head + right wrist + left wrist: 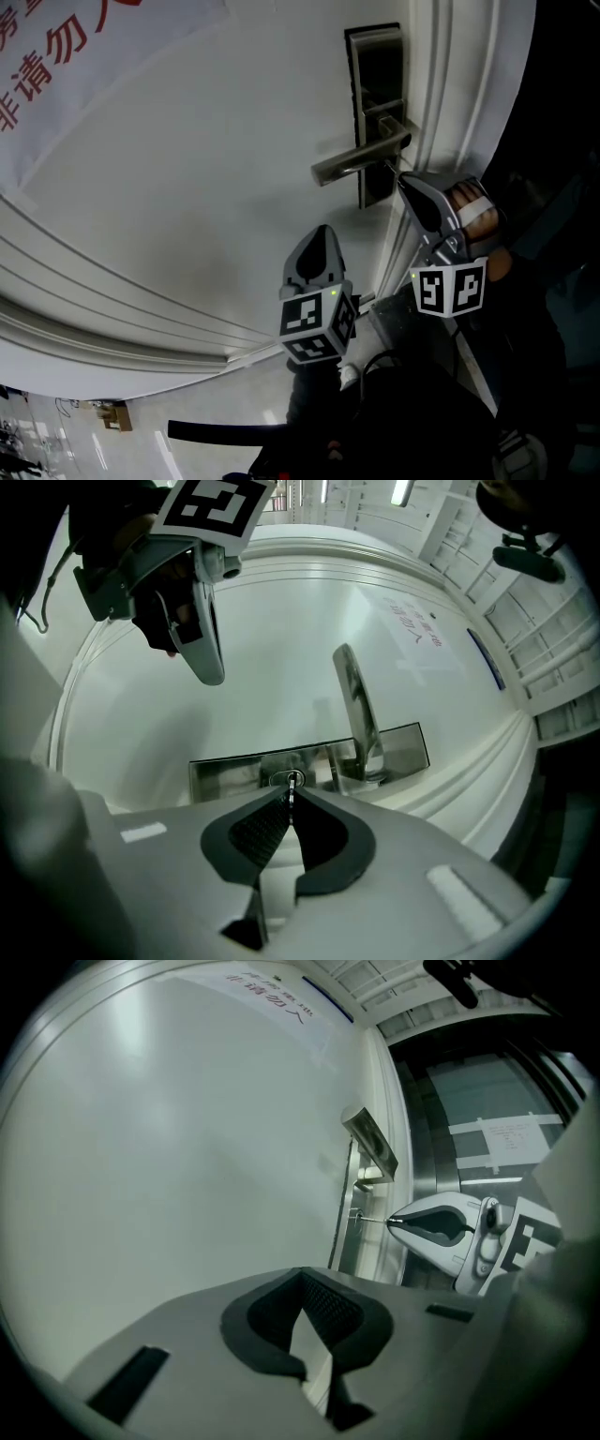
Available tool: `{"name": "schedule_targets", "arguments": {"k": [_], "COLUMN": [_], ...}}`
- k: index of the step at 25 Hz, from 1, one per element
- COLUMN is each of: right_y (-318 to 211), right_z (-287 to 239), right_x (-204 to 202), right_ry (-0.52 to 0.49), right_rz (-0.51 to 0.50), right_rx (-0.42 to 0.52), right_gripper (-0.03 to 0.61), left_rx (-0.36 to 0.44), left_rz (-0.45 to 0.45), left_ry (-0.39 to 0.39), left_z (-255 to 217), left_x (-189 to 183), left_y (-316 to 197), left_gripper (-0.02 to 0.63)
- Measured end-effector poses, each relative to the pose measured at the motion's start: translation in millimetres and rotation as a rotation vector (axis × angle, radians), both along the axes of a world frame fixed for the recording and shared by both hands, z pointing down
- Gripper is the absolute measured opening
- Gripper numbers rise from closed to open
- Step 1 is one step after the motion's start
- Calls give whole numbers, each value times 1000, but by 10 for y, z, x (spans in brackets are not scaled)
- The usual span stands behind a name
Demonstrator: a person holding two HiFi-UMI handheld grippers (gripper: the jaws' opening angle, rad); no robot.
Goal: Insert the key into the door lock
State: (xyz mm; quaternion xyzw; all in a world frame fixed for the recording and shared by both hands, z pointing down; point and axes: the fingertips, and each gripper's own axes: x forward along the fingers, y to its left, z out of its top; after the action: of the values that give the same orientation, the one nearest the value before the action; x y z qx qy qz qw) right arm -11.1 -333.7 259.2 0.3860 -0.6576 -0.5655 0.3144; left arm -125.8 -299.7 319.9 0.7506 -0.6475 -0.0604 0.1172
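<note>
Right gripper view: 1 right gripper [290,804], jaws clamped on key [374,1220], blade tip at keyhole [281,781] in lock plate [220,771]. 1 left gripper [302,1272], jaws together, empty, well apart from lock plate. Advice: keep blade square to lock plate, push straight, no twist.

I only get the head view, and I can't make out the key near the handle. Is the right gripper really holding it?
Observer: Yes. The right gripper view shows the key pinched edge-on between the fingers of the right gripper.
Operator: Where's its tip?
Observer: At the keyhole in the lock plate, beside the door handle. I can't tell how deep it goes.
Operator: And the left gripper?
Observer: The left gripper has its fingers shut with nothing between them.
</note>
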Motion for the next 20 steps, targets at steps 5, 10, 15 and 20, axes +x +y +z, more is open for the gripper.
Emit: {"name": "schedule_targets", "arguments": {"k": [5,10,15,20], "right_y": [0,-9,-11,-51], "right_z": [-27,-32,-28,-27], "right_x": [-37,-48,-67,-109], "right_ry": [9,36,82,102], "right_rz": [19,44,77,97], "right_rx": [6,2,7,3], "right_gripper": [12,12,12,12], "left_rx": [-17,-7,-8,-7], "left_rz": [11,15,21,29], "left_ry": [14,17,19,22], "left_z": [-4,14,18,6], "left_x": [15,6,7,14], "left_y": [6,-4,-7,7], "left_gripper": [2,2,2,2]}}
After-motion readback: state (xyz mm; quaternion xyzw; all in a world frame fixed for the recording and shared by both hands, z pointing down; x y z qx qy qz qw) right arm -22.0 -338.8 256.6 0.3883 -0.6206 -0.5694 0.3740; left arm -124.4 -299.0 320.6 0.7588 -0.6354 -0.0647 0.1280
